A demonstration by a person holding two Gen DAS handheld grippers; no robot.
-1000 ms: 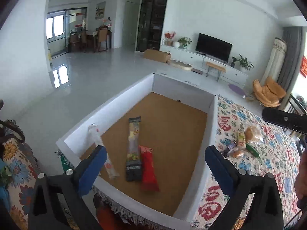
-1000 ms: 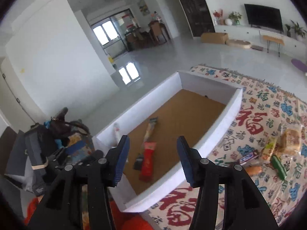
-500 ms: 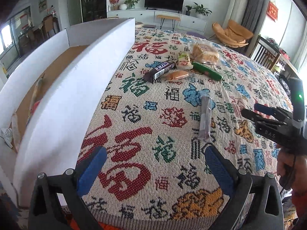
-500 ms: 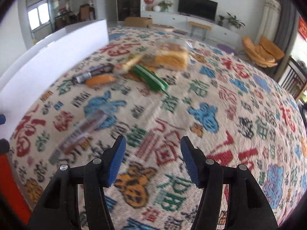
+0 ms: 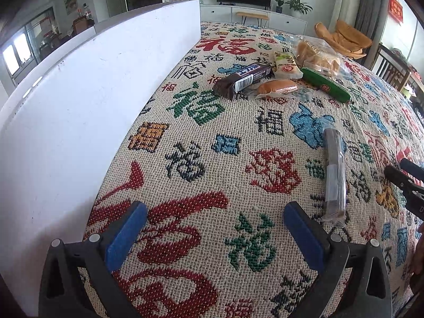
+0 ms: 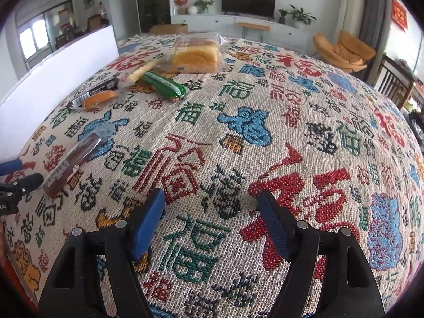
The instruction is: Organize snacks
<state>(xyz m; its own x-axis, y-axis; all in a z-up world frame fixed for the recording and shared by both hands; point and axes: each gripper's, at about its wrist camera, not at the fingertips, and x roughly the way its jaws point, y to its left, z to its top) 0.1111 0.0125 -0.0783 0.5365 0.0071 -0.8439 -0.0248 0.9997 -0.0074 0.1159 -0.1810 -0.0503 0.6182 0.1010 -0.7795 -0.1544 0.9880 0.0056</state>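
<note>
Snacks lie loose on the patterned worktop [image 5: 201,164]; nearest, a clear-wrapped brown stick [image 5: 334,175]. Right hand-held gripper [image 6: 212,221], jaws just widened and empty, should straddle it crosswise; left hand-held gripper [image 5: 212,235] spread, empty

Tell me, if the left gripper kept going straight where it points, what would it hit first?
Most likely just the patterned tablecloth. The left gripper is open and tilts down at bare cloth; the clear-wrapped brown stick lies right of its line, the white box wall left.
</note>
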